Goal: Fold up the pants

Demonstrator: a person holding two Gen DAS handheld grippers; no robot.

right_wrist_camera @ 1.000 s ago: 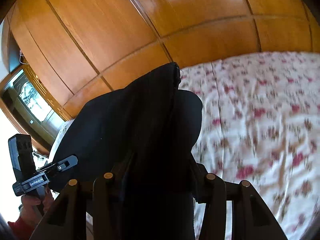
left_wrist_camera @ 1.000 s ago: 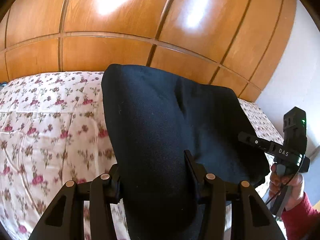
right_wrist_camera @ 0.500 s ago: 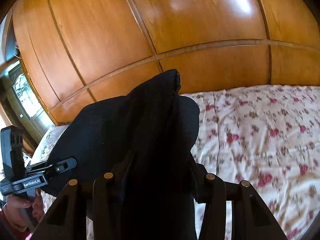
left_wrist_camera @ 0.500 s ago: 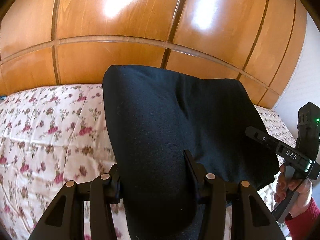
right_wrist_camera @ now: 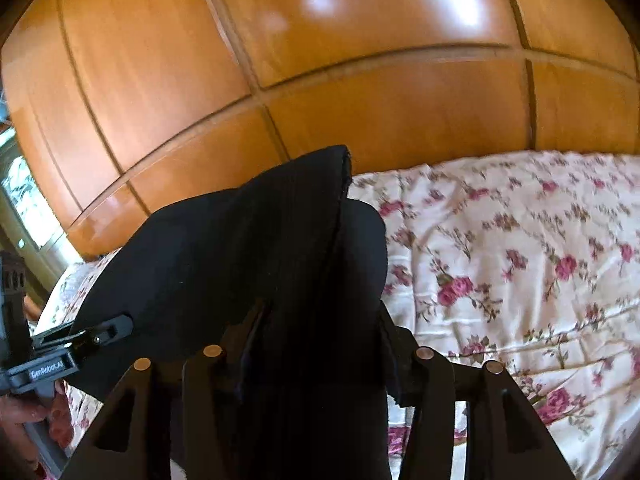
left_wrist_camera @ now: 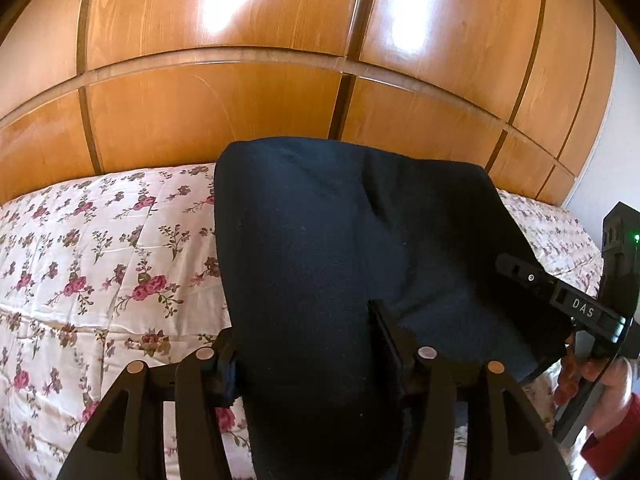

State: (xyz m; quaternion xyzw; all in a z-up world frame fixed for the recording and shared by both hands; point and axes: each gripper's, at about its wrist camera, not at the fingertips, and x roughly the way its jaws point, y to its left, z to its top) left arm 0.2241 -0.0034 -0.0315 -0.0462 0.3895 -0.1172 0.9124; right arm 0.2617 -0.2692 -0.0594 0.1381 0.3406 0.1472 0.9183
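Observation:
The black pants (left_wrist_camera: pixel 340 248) hang as a wide dark sheet stretched between my two grippers, lifted above the flowered bed (left_wrist_camera: pixel 100 264). My left gripper (left_wrist_camera: pixel 312 344) is shut on one edge of the pants, cloth draped over its fingers. My right gripper (right_wrist_camera: pixel 316 340) is shut on the other edge of the pants (right_wrist_camera: pixel 248 260), cloth bunched between its fingers. The right gripper also shows at the right of the left wrist view (left_wrist_camera: pixel 560 300). The left gripper also shows at the left of the right wrist view (right_wrist_camera: pixel 80 340). The fingertips are hidden by cloth.
A glossy wooden wardrobe wall (left_wrist_camera: pixel 280 60) stands behind the bed. The floral quilt (right_wrist_camera: pixel 520 272) spreads wide under and beside the pants. A white wall (left_wrist_camera: pixel 616 152) is at the far right. A window (right_wrist_camera: pixel 24 200) shows at the left.
Both grippers have risen and tilted upward with the pants; more wardrobe and less bed shows. The pants stay stretched between them.

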